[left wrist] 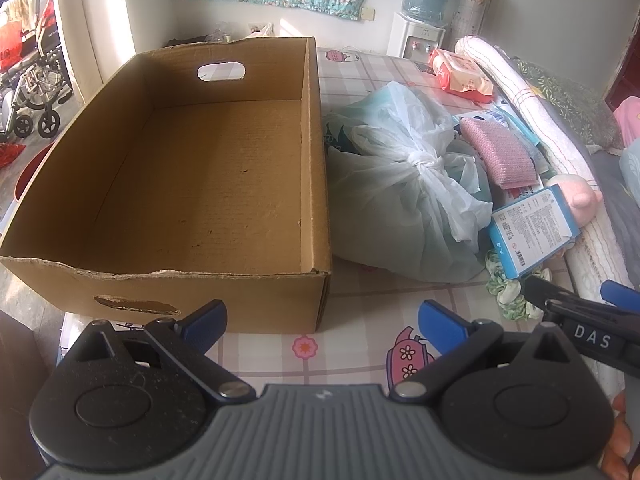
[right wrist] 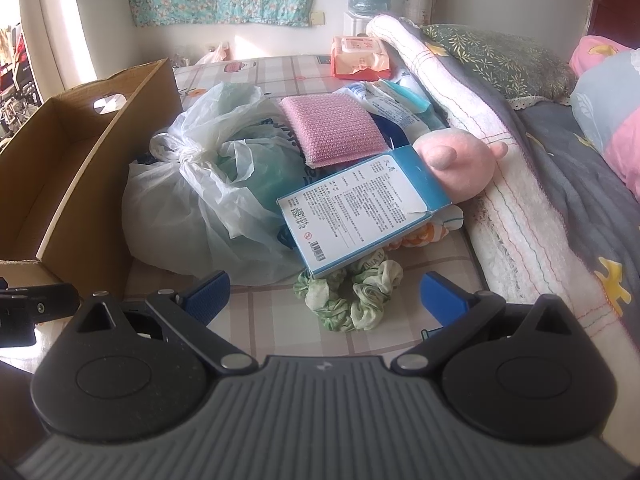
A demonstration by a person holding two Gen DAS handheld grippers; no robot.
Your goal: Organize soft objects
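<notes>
An empty cardboard box (left wrist: 208,184) stands on the checked bed sheet (left wrist: 360,308); its right wall shows in the right wrist view (right wrist: 100,160). Right of it lies a tied plastic bag (left wrist: 404,196) (right wrist: 200,200), a pink sponge cloth (left wrist: 496,152) (right wrist: 332,128), a blue and white carton (left wrist: 532,232) (right wrist: 360,208), a pink plush toy (right wrist: 460,160) and a green scrunchie (right wrist: 352,296) (left wrist: 508,296). My left gripper (left wrist: 322,322) is open and empty before the box's near corner. My right gripper (right wrist: 324,300) is open and empty just short of the scrunchie; it also shows in the left wrist view (left wrist: 576,296).
A rolled white blanket (right wrist: 500,184) and grey quilt (right wrist: 580,168) lie along the right. A pack of wet wipes (right wrist: 360,56) sits at the far end. A water dispenser (left wrist: 420,36) stands by the wall, a wheelchair (left wrist: 36,92) on the floor left.
</notes>
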